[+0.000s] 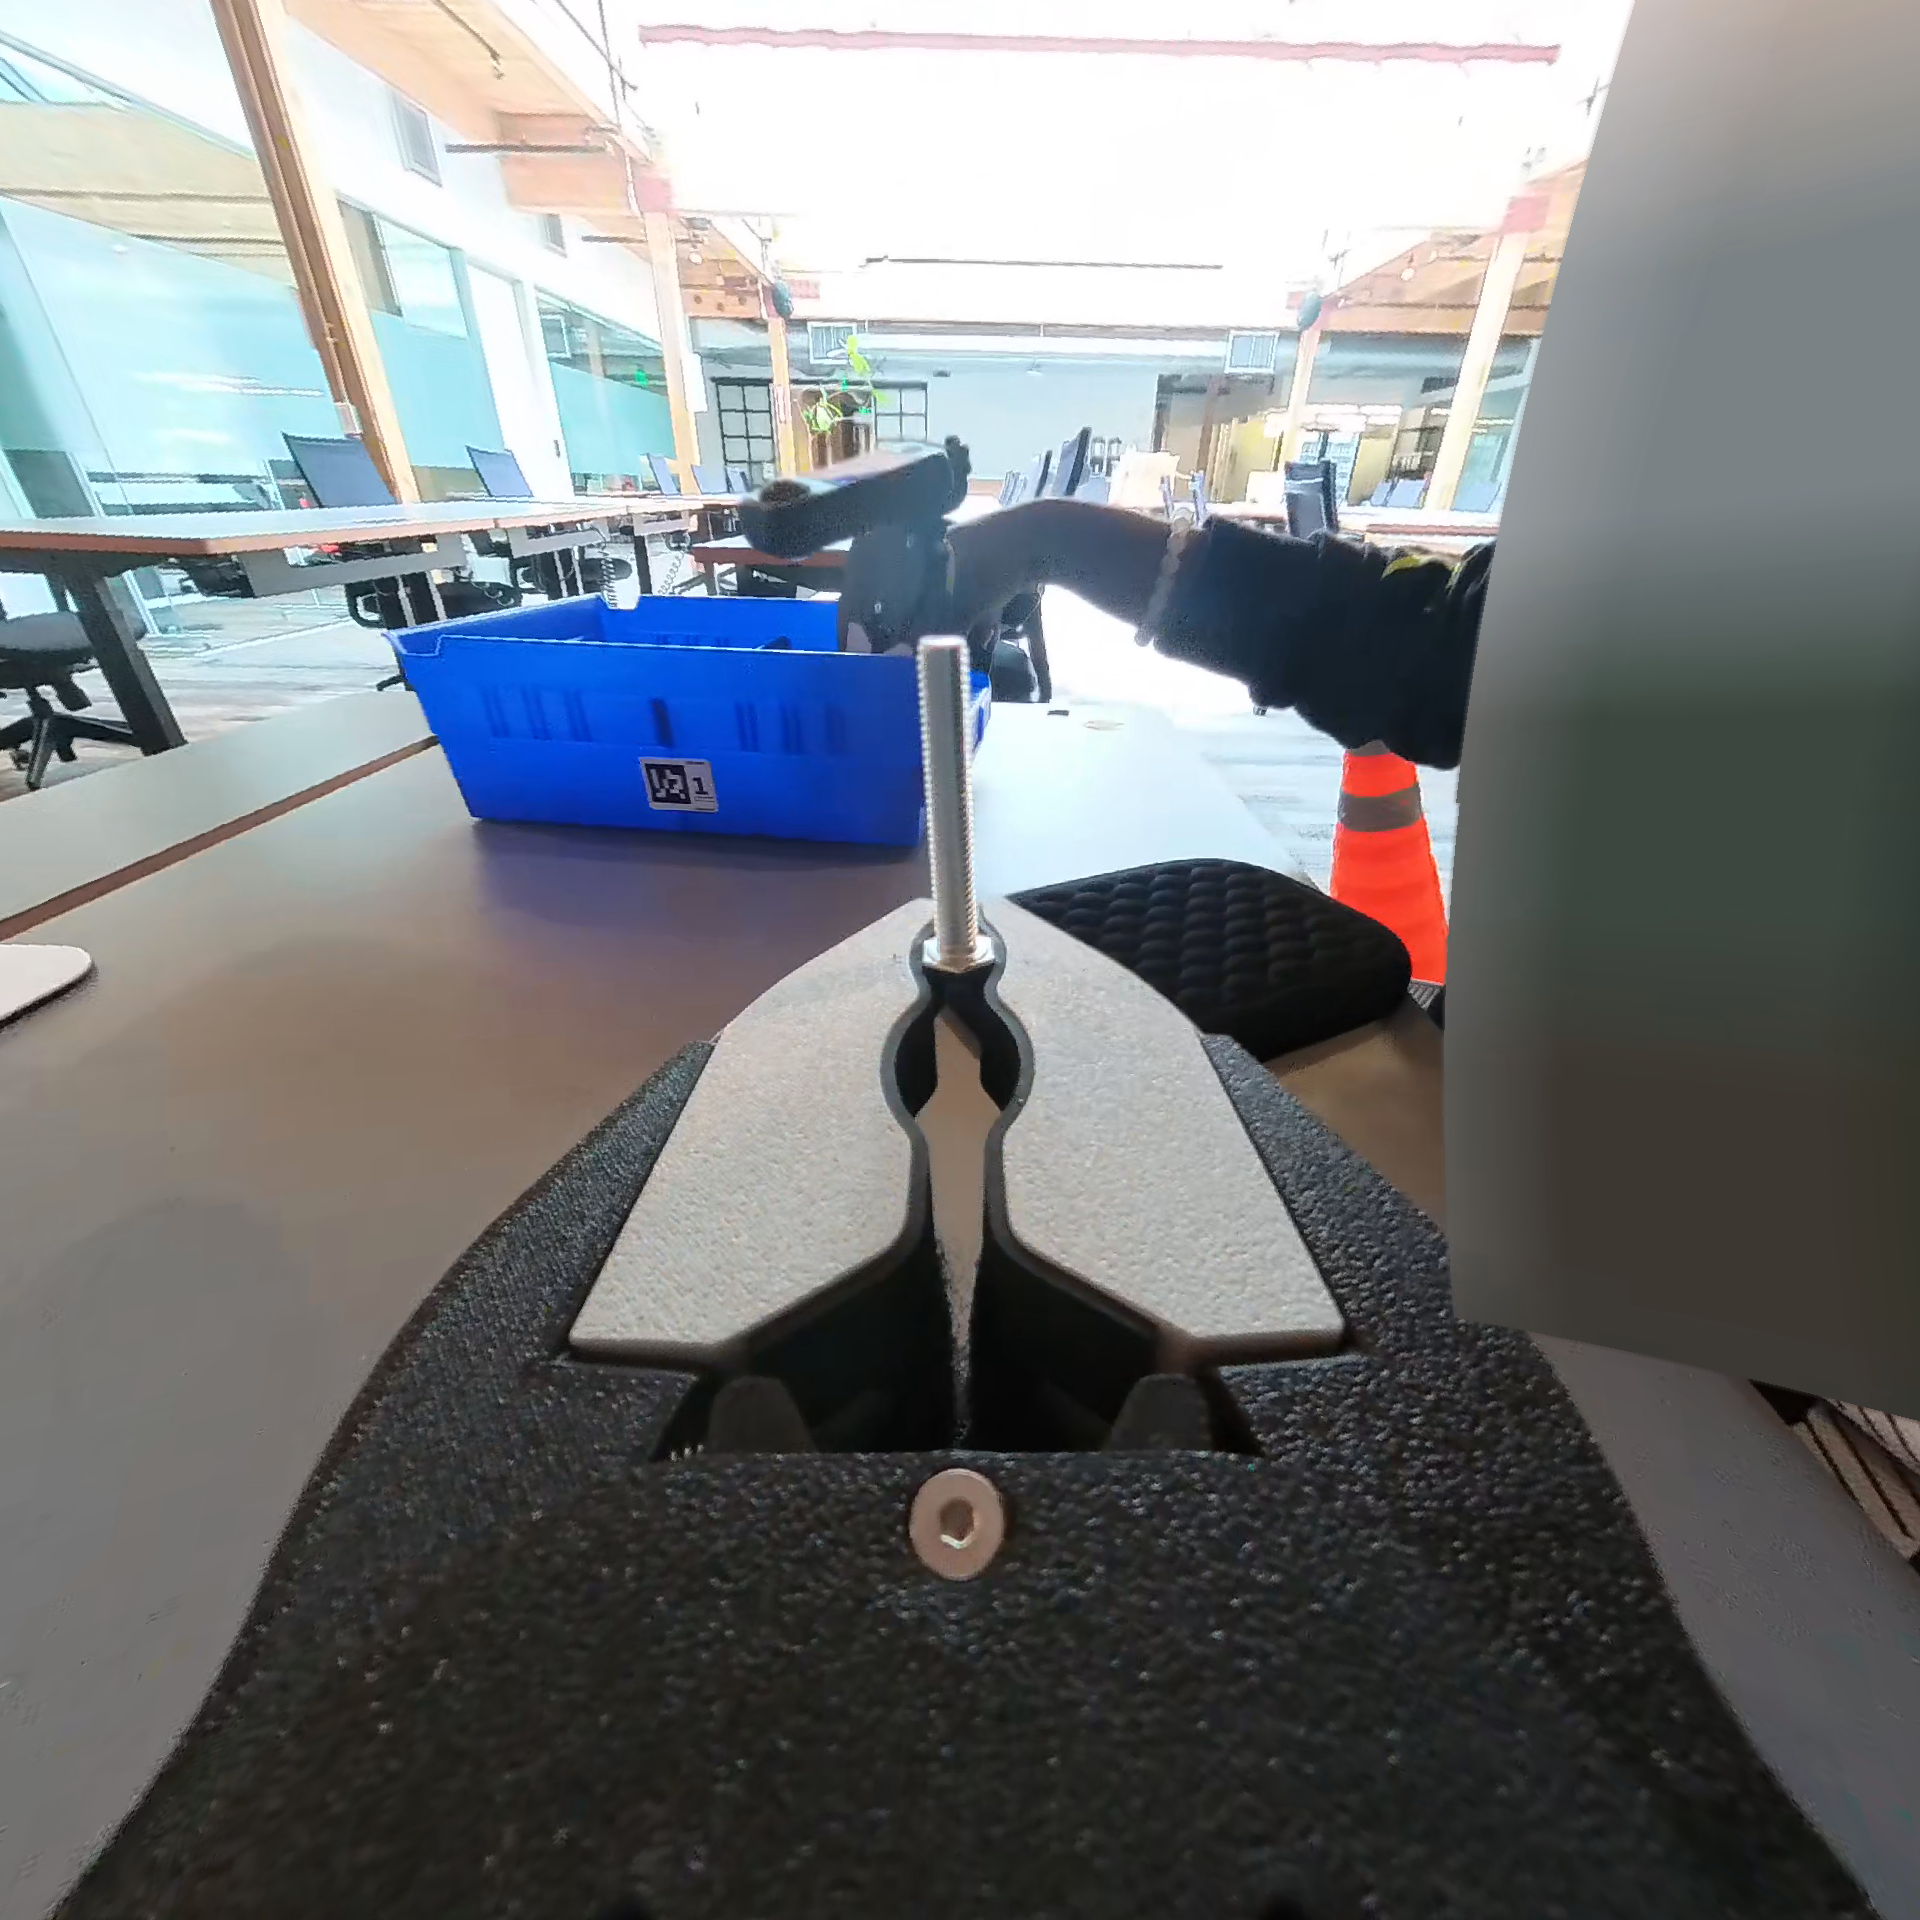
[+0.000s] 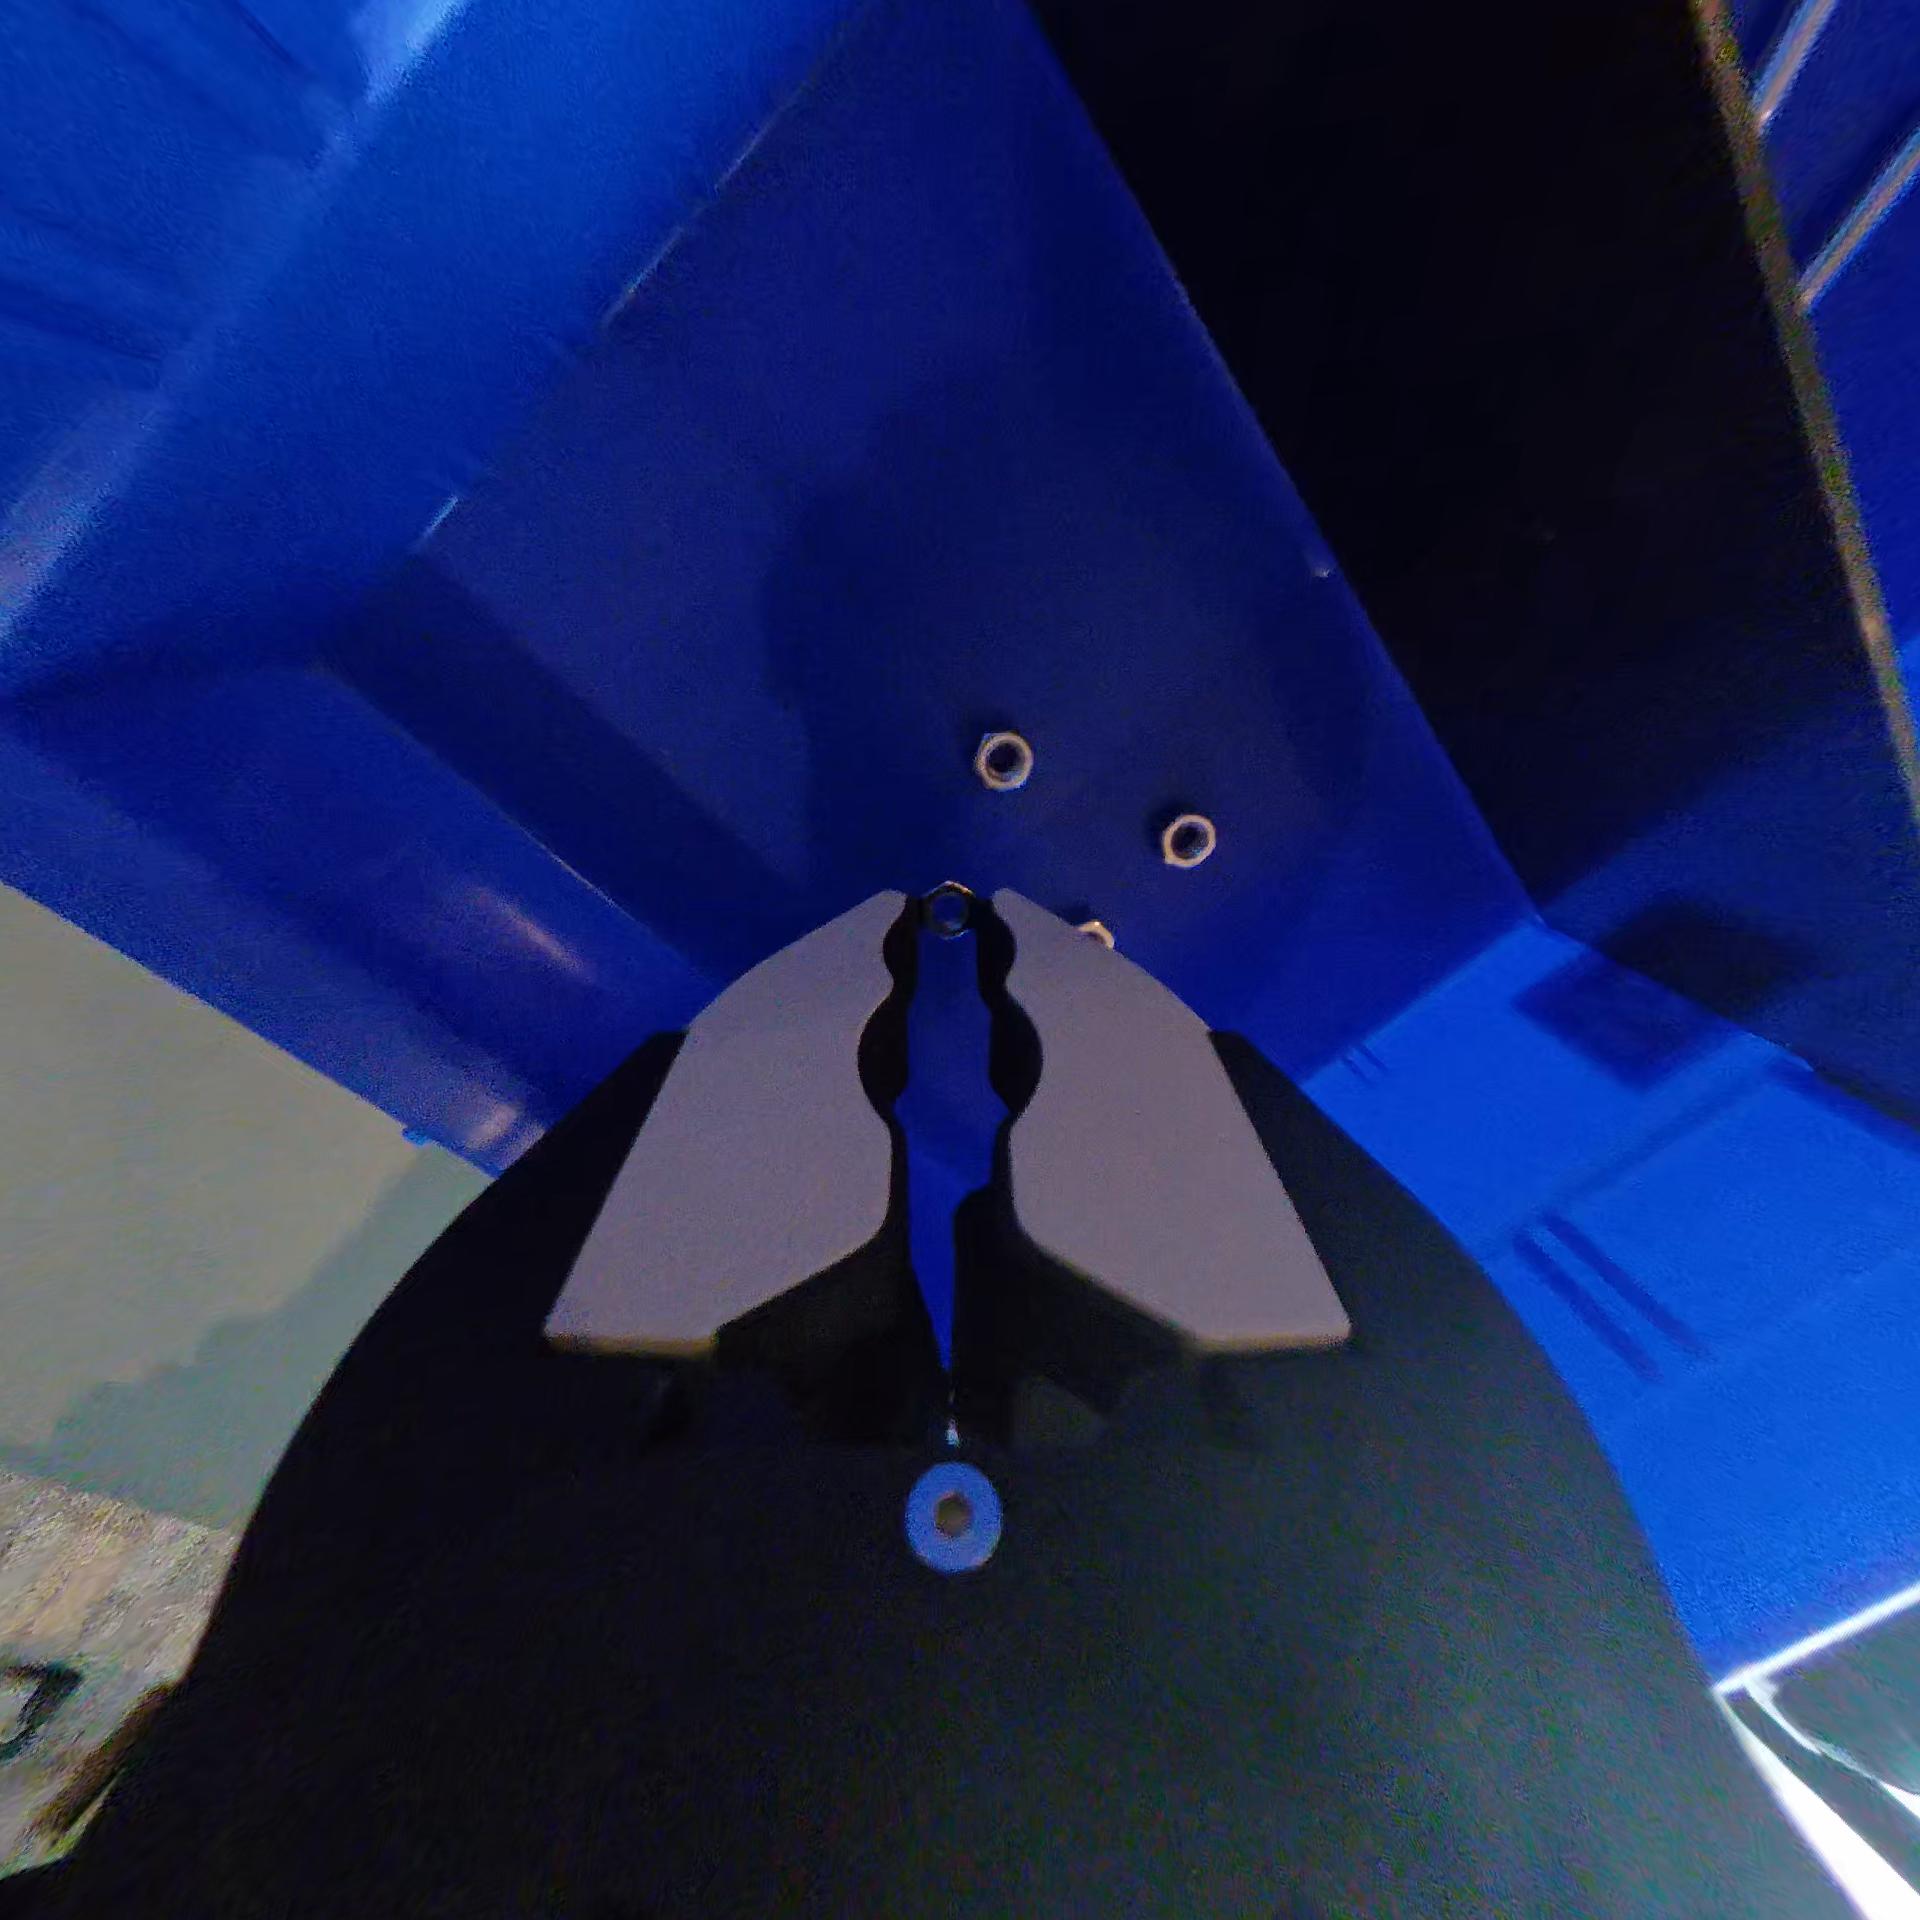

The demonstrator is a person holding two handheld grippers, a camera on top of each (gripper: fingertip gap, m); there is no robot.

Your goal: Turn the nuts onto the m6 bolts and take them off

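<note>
Blue bin [image 1: 582, 717] with black-and-white tag [image 1: 678, 783]. Silver bolt [image 1: 948, 790], silver nuts [image 2: 1003, 760]. Orange cone [image 1: 1387, 852], grey band. Black pad [image 1: 1236, 945], scale-patterned. Dark brown table [image 1: 364, 997]. Grey fingers [image 1: 790, 1132].

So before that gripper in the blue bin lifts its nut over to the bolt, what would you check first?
1. Left gripper clamped on the bolt at its head: ok.
2. Bolt upright, threads bare and free of any nut: ok.
3. Right gripper has a nut between its fingertips: ok; how firmly, cannot tell.
4. Nut sits flat, hole facing the camera: ok.
5. Spare nuts lie apart on the floor of the blue bin, not caught by the fingers: ok, though one is half hidden behind a fingertip.
6. Way out over the bin wall: cannot tell.
</note>
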